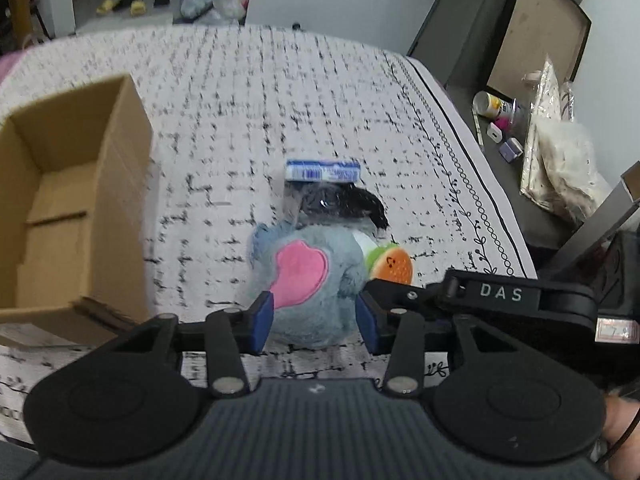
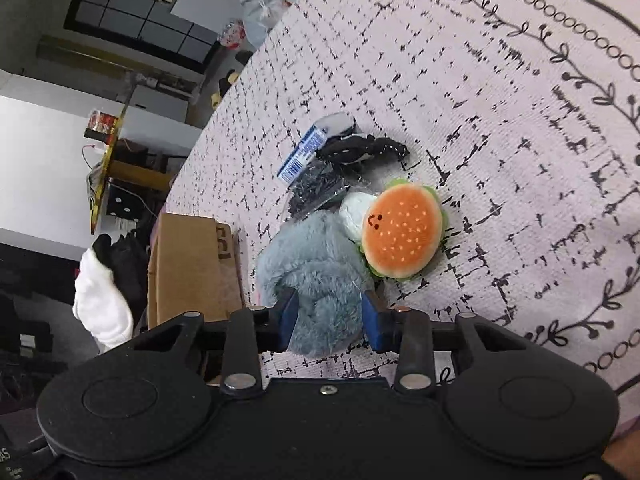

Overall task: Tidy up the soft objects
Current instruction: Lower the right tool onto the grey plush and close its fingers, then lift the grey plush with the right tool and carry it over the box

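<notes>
A grey plush toy (image 1: pixel 308 248) with a pink heart patch lies on the patterned bedspread (image 1: pixel 280 100). My left gripper (image 1: pixel 314 312) is shut on its near end, a blue pad pressing each side. From the right, my right gripper (image 2: pixel 330 312) is shut on the same grey plush toy (image 2: pixel 308 256), and its black body (image 1: pixel 500 296) shows in the left wrist view. A burger plush (image 2: pixel 400 232) rests against the toy's far right side. Just beyond lie a black soft item (image 2: pixel 360 146) and a blue-and-white packet (image 1: pixel 322 170).
An open cardboard box (image 1: pixel 124 152) stands on the bedspread to the left of the toys. A dark side table (image 1: pixel 472 60) at the right holds a can (image 1: pixel 492 106) and plastic bags. White and black cloth (image 2: pixel 104 300) hangs beside the cardboard box (image 2: pixel 188 264).
</notes>
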Demonstrator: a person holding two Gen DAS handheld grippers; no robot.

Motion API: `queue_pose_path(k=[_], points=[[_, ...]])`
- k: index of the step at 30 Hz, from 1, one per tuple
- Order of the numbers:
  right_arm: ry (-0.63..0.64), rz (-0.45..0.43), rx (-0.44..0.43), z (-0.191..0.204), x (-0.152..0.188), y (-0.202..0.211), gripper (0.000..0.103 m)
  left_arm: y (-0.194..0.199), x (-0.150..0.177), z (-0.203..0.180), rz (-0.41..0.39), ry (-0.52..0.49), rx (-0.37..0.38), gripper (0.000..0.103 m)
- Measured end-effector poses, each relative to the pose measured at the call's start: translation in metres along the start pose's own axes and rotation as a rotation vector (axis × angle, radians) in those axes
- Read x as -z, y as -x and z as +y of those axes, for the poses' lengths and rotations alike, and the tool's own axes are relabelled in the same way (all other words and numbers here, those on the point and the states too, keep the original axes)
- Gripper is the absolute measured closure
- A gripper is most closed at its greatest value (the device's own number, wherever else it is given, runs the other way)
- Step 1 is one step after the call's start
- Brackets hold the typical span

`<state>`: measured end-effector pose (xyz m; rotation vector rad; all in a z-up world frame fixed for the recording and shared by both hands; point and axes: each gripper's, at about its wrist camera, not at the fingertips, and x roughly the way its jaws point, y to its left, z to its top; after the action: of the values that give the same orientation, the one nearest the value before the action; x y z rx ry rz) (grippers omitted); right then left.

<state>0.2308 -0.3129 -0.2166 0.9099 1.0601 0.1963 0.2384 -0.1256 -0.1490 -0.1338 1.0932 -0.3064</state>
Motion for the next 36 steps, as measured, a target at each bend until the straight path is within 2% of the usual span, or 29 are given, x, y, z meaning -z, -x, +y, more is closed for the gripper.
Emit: queue_pose_path(k=[5,10,11,13,19,24,28,30,32,36], points=[[-0.039,0.006,-0.016,-0.007,-0.005,-0.004,0.066,-0.018,-0.002,-0.001,0.024,0.020,0.012,0.059],[-0.064,0.011,-0.009,-0.015,-0.009,-0.008,0.066,-0.032,-0.004,-0.001,0.024,0.022,-0.039,0.060],[-0.068,0.012,-0.009,-0.016,-0.009,-0.008,0.066,-0.032,-0.004,-0.001,0.017,0.025,-0.053,0.068],[-0.067,0.016,-0.012,-0.016,-0.009,-0.009,0.066,-0.033,-0.005,0.004,0.014,0.043,-0.067,0.076],[-0.016,0.037,-0.028,-0.008,-0.008,-0.013,0.065,-0.027,-0.009,0.015,0.010,0.093,-0.035,0.085],[-0.006,0.033,-0.032,-0.006,-0.007,-0.012,0.065,-0.016,-0.010,0.018,0.004,0.123,0.003,0.086],[0.029,0.067,-0.047,0.004,0.000,-0.015,0.065,-0.005,-0.009,0.023,-0.001,0.146,0.029,0.086],[0.049,0.073,-0.050,0.010,0.004,-0.014,0.069,0.001,-0.008,0.025,-0.002,0.141,0.031,0.086],[0.064,0.061,-0.056,0.015,0.006,-0.008,0.077,0.008,-0.008,0.029,-0.004,0.145,0.040,0.086],[0.100,0.036,-0.070,0.028,0.012,0.004,0.080,0.025,-0.010,0.034,-0.024,0.144,0.058,0.086]])
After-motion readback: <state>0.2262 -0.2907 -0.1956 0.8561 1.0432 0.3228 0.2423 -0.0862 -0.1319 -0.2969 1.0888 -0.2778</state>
